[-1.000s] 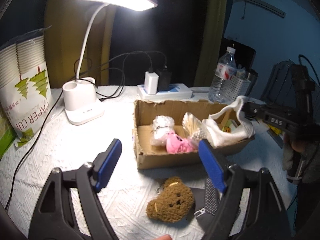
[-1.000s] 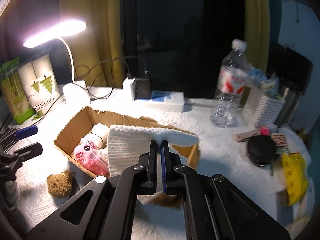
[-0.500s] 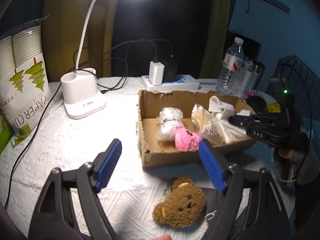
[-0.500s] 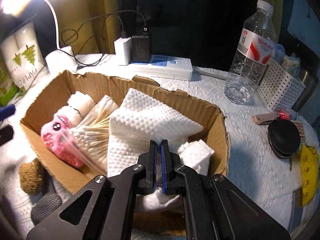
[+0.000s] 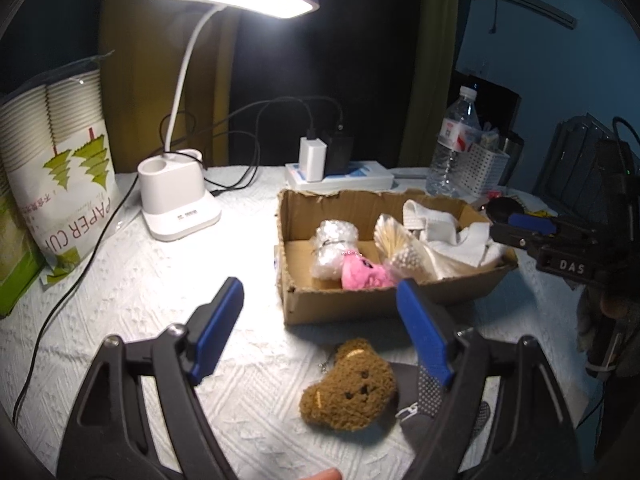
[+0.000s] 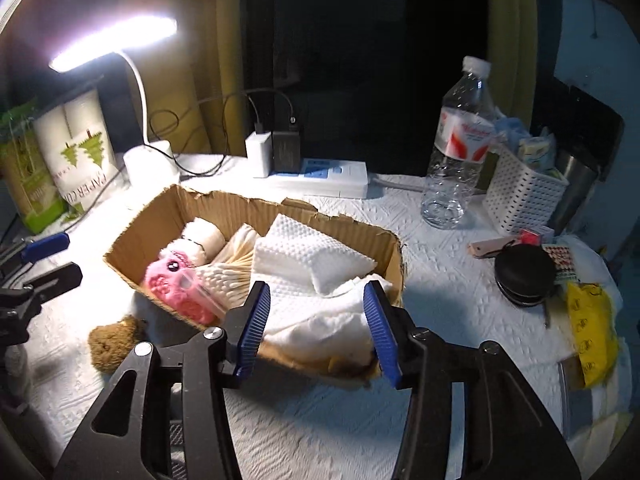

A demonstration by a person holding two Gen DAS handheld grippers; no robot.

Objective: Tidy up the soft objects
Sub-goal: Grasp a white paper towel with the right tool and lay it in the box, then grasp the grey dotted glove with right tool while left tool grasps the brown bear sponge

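Right gripper [image 6: 316, 326] just opened, jaws apart over white paper towel [image 6: 316, 264] lying inside cardboard box [image 6: 168, 216], pads not pressing it. Left gripper [image 5: 320, 328] wide, empty. Brown bear plush [image 5: 350, 388] outside box, partly hidden behind finger.

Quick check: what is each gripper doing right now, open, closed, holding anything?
Left gripper: open, holding nothing.
Right gripper: open, jaws have just been opening; the white towel lies between them in the cardboard box, released.
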